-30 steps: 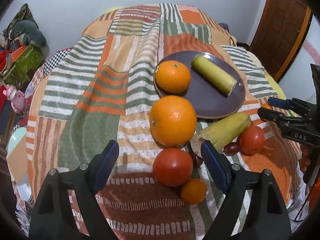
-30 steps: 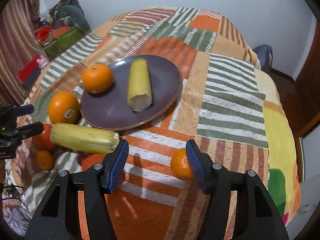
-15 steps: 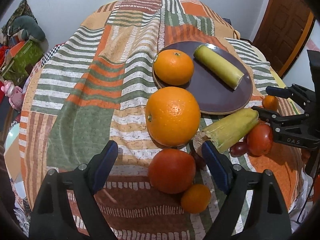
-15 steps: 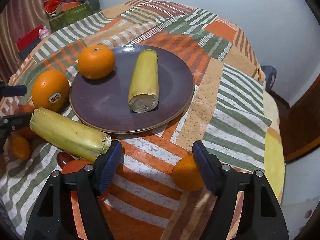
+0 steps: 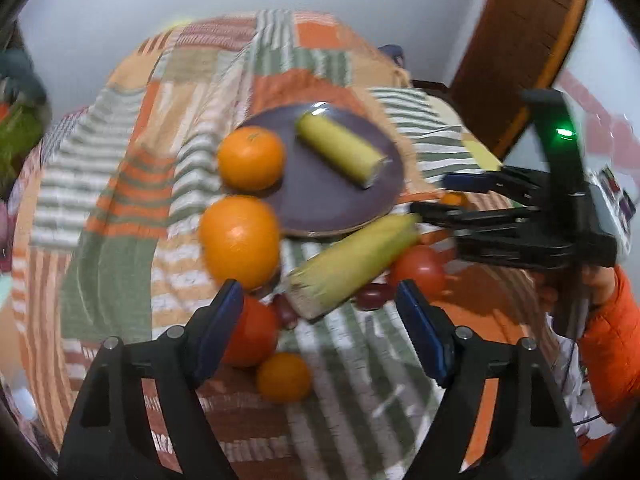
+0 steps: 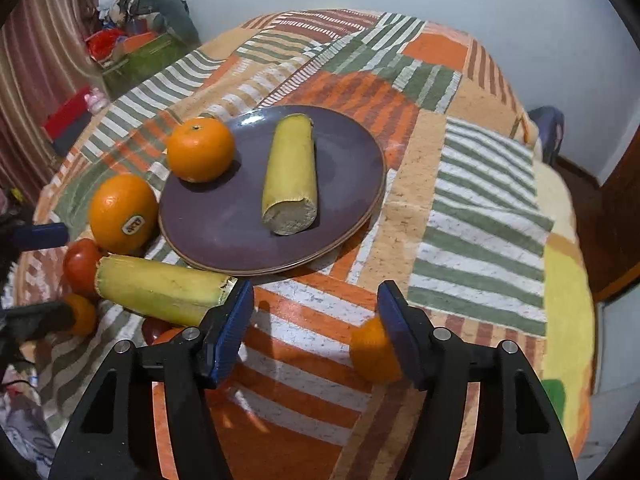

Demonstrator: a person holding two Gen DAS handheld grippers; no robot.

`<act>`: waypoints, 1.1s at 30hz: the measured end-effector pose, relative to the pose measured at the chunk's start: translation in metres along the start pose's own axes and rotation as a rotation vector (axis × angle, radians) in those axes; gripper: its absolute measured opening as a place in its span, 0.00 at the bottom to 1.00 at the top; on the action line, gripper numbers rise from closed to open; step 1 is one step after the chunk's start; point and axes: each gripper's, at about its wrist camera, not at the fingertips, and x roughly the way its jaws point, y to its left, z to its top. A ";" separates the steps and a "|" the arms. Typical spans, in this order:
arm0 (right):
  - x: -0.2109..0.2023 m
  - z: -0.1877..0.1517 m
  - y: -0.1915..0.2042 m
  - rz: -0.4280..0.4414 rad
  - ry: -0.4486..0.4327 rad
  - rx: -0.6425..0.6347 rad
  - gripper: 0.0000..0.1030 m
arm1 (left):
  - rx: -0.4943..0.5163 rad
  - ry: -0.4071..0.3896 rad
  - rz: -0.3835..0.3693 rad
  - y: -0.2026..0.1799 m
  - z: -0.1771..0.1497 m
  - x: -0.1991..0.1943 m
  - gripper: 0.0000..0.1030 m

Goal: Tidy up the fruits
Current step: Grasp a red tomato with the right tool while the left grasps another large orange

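A purple plate [image 6: 224, 232] on the patchwork cloth holds an orange [image 6: 200, 155] and a short corn piece [image 6: 290, 176]. Beside it lie a stickered large orange [image 5: 239, 240], a long corn cob [image 5: 352, 260], two tomatoes [image 5: 252, 332] [image 5: 418, 272] and a small orange [image 5: 284, 376]. My left gripper [image 5: 320, 322] hovers over the cob's cut end, jaws closing, pads clear of it. My right gripper [image 6: 314, 330] is also closing. Another small orange [image 6: 372, 356] sits between its jaws against the right pad, and the left pad stands apart from it.
Small dark red fruits [image 5: 370, 298] lie under the cob. A person's orange sleeve [image 5: 612, 344] holds the right gripper at the table's right side. A wooden door [image 5: 516, 52] stands beyond, and bags and boxes [image 6: 132, 52] crowd the far left floor.
The left gripper has swung right, so the cob's cut end now lies between its fingers instead of the tomato. The right gripper's jaws have narrowed slightly beside the small orange.
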 end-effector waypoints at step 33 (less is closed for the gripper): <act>-0.007 -0.033 0.037 0.200 0.036 0.048 0.43 | -0.163 0.001 0.165 0.057 -0.002 0.012 0.79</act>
